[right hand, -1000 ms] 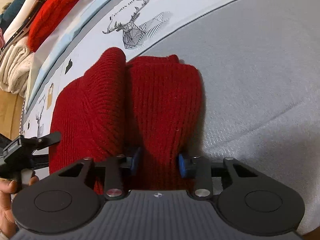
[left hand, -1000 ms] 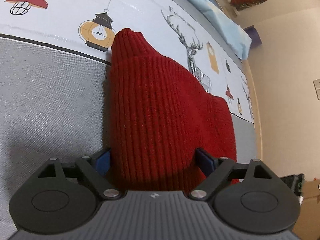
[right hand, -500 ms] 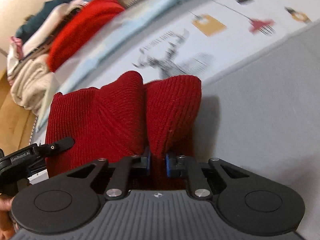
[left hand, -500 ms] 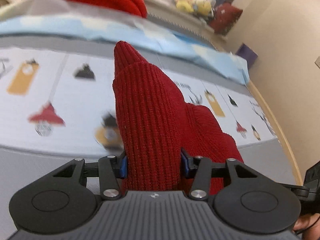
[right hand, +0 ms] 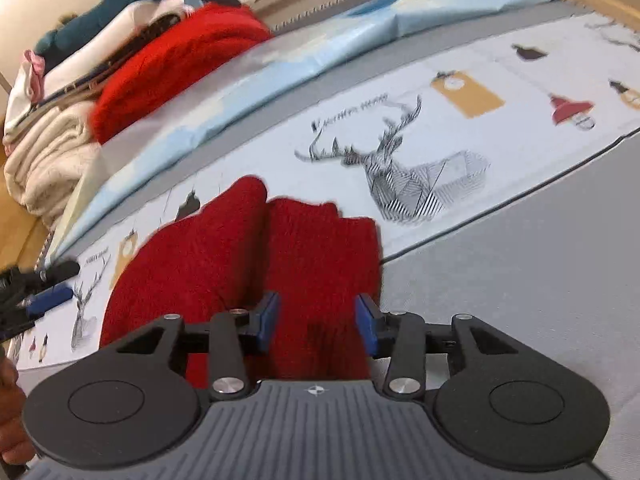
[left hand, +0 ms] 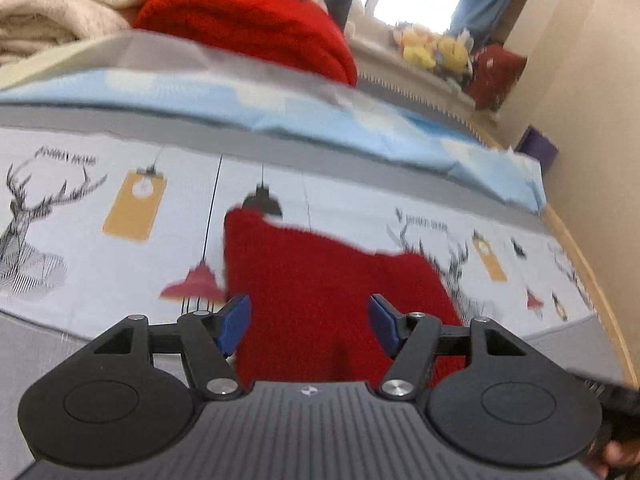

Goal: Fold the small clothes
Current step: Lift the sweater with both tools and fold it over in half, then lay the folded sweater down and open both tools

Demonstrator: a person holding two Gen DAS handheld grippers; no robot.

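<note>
A dark red knit garment (left hand: 320, 292) lies folded on the printed bed sheet (left hand: 100, 208), its fold edge pointing away from me. My left gripper (left hand: 310, 322) hangs just above its near edge. Its jaws are opening, and the blue pads (left hand: 236, 322) stand clear of the knit. In the right wrist view the same garment (right hand: 240, 260) shows two ribbed lobes side by side. My right gripper (right hand: 316, 324) is over the right lobe, its jaws opening and its pads (right hand: 366, 328) off the cloth. The left gripper (right hand: 40, 292) shows at that view's left edge.
A pile of folded clothes sits at the back of the bed: a bright red sweater (right hand: 168, 56), cream knits (right hand: 48, 160), dark items on top. A light blue sheet (left hand: 320, 120) runs across behind the print. Plush toys (left hand: 436, 48) line the sill. A wall stands at the right.
Both grippers were shut on the red garment half a second ago and have let go. They have risen and drawn back, and the garment now lies lower and flatter on the sheet.
</note>
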